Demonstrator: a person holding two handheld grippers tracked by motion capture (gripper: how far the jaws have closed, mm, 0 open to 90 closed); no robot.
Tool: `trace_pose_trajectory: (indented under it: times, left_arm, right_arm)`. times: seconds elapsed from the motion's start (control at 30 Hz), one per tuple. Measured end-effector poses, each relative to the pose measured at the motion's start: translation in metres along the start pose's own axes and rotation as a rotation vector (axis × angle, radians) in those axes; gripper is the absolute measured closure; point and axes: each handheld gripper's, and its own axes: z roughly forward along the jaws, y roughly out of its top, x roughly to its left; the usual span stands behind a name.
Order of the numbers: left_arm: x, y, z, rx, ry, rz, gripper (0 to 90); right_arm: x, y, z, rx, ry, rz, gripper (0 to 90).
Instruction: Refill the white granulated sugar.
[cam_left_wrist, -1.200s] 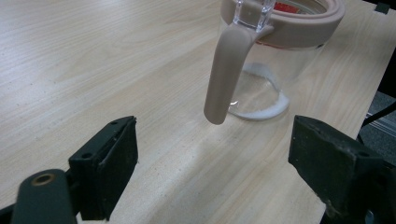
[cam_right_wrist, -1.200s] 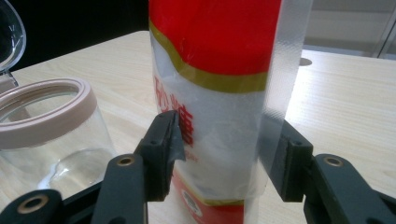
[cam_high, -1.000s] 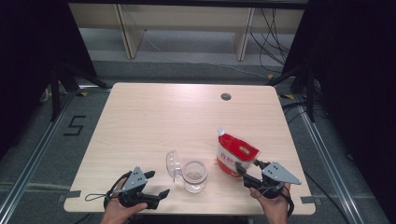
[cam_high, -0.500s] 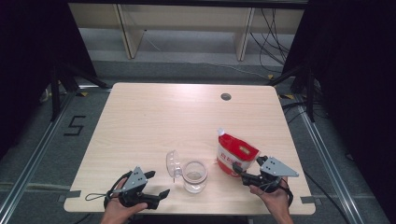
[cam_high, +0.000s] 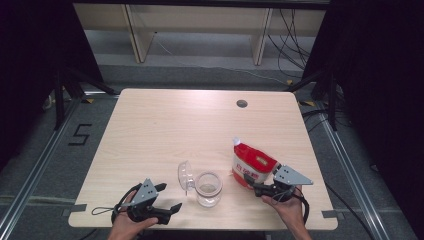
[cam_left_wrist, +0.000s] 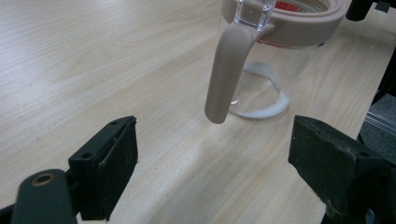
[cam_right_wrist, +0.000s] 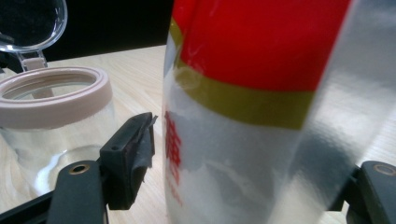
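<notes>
Centrally, near the front edge of the wooden table, we see a clear glass jar with a beige rim and handle, its transparent lid swung up on the left side. Just right of it stands a red-and-white pouch, apart from the jar. The right gripper sits at the pouch's base; in the right gripper view the pouch stands between the two jaws with a narrow gap at the left pad – the jaws have just been opening, and we see no pad pressing on it. The left gripper, held low at the table's front left, has its jaws spread wide with nothing between them – in the left gripper view the jar's handle lies ahead of them, untouched
</notes>
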Motion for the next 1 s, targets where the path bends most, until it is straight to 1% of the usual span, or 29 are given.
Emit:
trace_pose_trajectory:
  times: [0.03,0.1,0.13,0.2,0.23,0.27,0.3,0.33,0.37,0.4,0.43,0.47,0.53,0.57,0.6,0.63,0.67,0.7,0.73,0.77,0.8,0.83,0.87,0.9,0.93,0.97,1.0]
  left_arm:
    - [0.000,0.000,0.000,-0.004,-0.003,-0.005,15.3]
    - [0.000,0.000,0.000,-0.004,-0.002,-0.007,15.3]
    - [0.000,0.000,0.000,-0.004,-0.002,-0.007,15.4]
    - [0.000,0.000,0.000,-0.002,-0.002,-0.006,15.4]
    - [0.000,0.000,0.000,-0.002,-0.002,-0.006,15.4]
    - [-0.001,0.000,0.000,0.003,0.000,0.000,15.4]
    - [-0.001,0.000,0.000,0.003,0.000,0.000,15.4]
    - [0.001,0.000,0.000,0.008,-0.003,0.028,15.4]
    - [0.001,0.000,0.000,0.008,-0.003,0.028,15.4]
    - [0.000,0.000,0.000,0.003,-0.002,0.020,15.4]
    - [0.000,0.000,0.000,0.003,-0.002,0.020,15.3]
    - [0.000,0.000,0.000,0.002,-0.001,0.019,15.3]
    - [0.000,0.000,0.000,0.001,-0.001,0.020,15.4]
    - [0.000,0.000,0.000,0.003,-0.002,0.021,15.3]
    - [0.001,0.000,0.000,0.011,-0.001,0.033,15.4]
    - [0.001,0.000,0.000,0.005,-0.004,0.023,15.4]
    - [0.002,0.000,0.000,0.016,-0.002,0.040,15.4]
    - [0.001,0.000,-0.001,0.021,0.003,0.037,15.4]
    - [-0.001,0.000,0.001,0.003,-0.004,-0.003,15.3]
    - [-0.001,0.000,0.001,0.003,-0.004,-0.003,15.4]
    - [-0.001,0.000,0.000,0.004,0.000,0.010,15.4]
    - [0.000,0.000,0.000,0.005,-0.002,0.025,15.4]
    - [-0.001,0.000,0.000,0.005,0.002,-0.003,15.3]
    - [-0.001,0.000,0.000,0.005,0.002,-0.003,15.4]
    - [-0.002,-0.001,0.000,0.005,0.001,-0.003,15.4]
    - [-0.001,0.000,0.000,0.007,0.001,-0.002,15.4]
    - [0.001,0.000,0.000,0.026,0.005,0.022,15.4]
  right_arm:
    - [0.001,-0.001,0.001,-0.004,-0.001,0.030,28.4]
    - [0.000,-0.001,0.001,-0.006,-0.005,0.034,28.4]
    - [-0.002,-0.001,0.002,0.002,0.011,0.018,28.8]
    - [-0.002,-0.002,0.005,-0.009,0.009,0.005,29.9]
    - [-0.001,-0.002,0.005,0.006,0.011,0.013,30.9]
    - [-0.002,-0.003,0.006,-0.016,0.002,-0.011,31.5]
    - [-0.001,-0.003,0.007,-0.008,0.014,-0.007,31.7]
    - [-0.002,-0.004,0.008,-0.021,0.013,-0.014,32.2]
    - [-0.002,-0.004,0.010,-0.029,0.014,-0.022,32.4]
    - [0.000,-0.004,0.008,0.006,0.025,0.010,33.2]
    - [0.000,-0.004,0.008,0.006,0.025,0.010,33.2]
    - [-0.002,-0.004,0.009,0.001,0.034,-0.008,34.2]
    - [-0.003,-0.005,0.009,-0.006,0.026,-0.006,34.4]
    - [-0.004,-0.005,0.010,-0.023,0.023,-0.017,34.9]
    - [-0.002,-0.005,0.010,-0.020,0.020,0.001,35.7]
    - [-0.002,-0.006,0.011,-0.030,0.009,-0.005,36.1]
    - [-0.003,-0.006,0.011,-0.035,0.008,-0.020,36.2]
    - [-0.004,-0.006,0.011,-0.034,0.010,-0.023,36.2]
    - [-0.003,-0.007,0.011,-0.046,0.003,-0.020,36.3]
    - [-0.003,-0.007,0.011,-0.041,0.014,-0.014,36.5]
    - [-0.002,-0.008,0.012,-0.045,0.014,0.000,36.6]
    - [-0.002,-0.008,0.012,-0.045,0.014,0.000,36.6]
    - [-0.003,-0.008,0.011,-0.017,0.007,-0.008,37.0]
    - [-0.003,-0.008,0.011,-0.017,0.007,-0.008,37.0]
    - [-0.005,-0.008,0.013,-0.034,0.020,-0.025,36.9]
    - [-0.004,-0.009,0.013,-0.029,0.021,-0.004,37.0]
    - [-0.004,-0.009,0.012,-0.013,0.016,-0.005,37.0]
